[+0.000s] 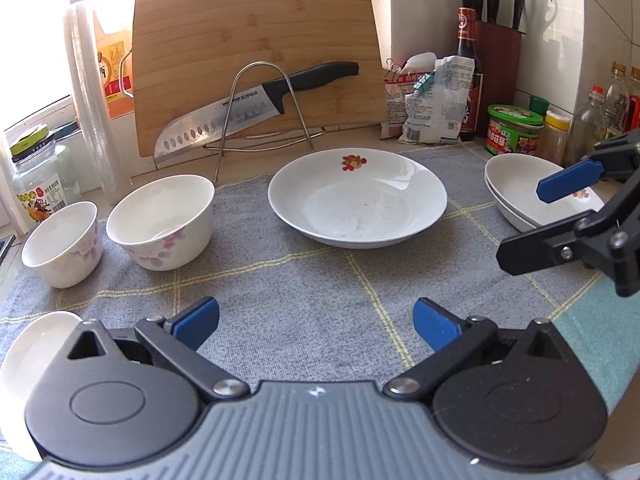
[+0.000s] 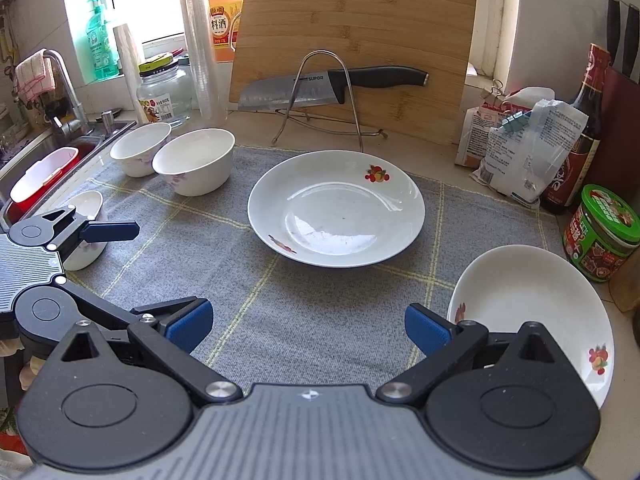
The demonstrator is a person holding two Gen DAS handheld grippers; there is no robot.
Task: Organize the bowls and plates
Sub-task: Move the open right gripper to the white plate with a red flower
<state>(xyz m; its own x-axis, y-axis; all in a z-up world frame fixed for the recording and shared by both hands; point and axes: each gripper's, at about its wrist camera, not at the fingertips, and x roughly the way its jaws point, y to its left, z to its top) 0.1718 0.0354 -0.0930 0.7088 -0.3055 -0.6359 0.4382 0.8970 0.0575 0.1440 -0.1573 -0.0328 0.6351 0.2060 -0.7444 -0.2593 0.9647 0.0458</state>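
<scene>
A white deep plate point(image 1: 357, 196) point(image 2: 336, 208) with a fruit print sits mid-cloth, ahead of both grippers. Two stacked white plates point(image 1: 516, 194) point(image 2: 532, 308) lie at the right. Two floral bowls point(image 1: 162, 222) point(image 1: 60, 244) stand side by side at the left, and show again in the right wrist view point(image 2: 195, 167) point(image 2: 140, 148). A third small bowl point(image 1: 28, 356) point(image 2: 86, 232) sits nearest, beside the left gripper. My left gripper point(image 1: 316, 324) point(image 2: 108, 268) is open over bare cloth. My right gripper point(image 2: 308, 326) point(image 1: 532, 224) is open too, its right finger next to the stacked plates.
A grey checked cloth point(image 1: 304, 280) covers the counter. Behind stand a bamboo cutting board point(image 1: 256, 52) with a knife point(image 1: 256, 104) on a wire rack, a glass jar point(image 1: 38, 188), seasoning bags point(image 2: 520, 148), a sauce bottle point(image 2: 580, 132) and a green-lidded jar point(image 2: 600, 232). A sink point(image 2: 52, 160) lies left.
</scene>
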